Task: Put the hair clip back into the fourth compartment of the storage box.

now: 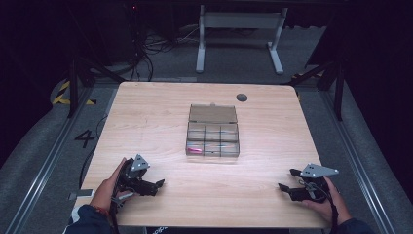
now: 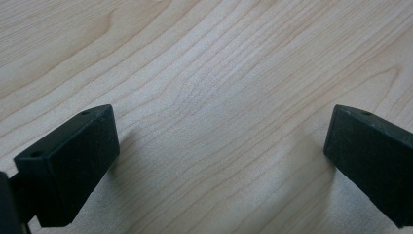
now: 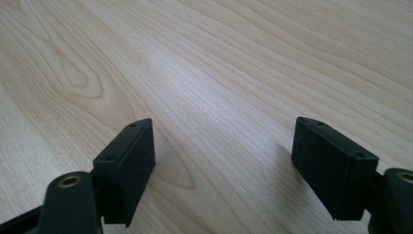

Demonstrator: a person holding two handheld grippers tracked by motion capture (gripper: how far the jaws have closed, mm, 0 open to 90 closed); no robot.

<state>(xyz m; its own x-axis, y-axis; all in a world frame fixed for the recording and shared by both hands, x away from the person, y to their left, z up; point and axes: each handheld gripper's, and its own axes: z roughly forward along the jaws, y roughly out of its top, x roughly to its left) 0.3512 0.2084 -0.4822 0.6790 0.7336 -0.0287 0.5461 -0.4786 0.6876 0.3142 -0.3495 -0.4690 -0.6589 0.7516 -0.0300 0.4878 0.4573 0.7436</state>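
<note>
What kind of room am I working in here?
Probably a lab or test workshop: a bare wooden table on grey carpet, yellow-black hazard tape on the floor, and loose cables by a white desk frame behind.

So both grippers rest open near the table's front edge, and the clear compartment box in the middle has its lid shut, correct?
Not quite. The high view shows the compartment box with its lid open, folded back. The rest holds: the left gripper and right gripper sit open near the table front edge.

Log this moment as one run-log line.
left gripper: open, empty, on table | right gripper: open, empty | compartment box: lid open, centre, untouched
</note>
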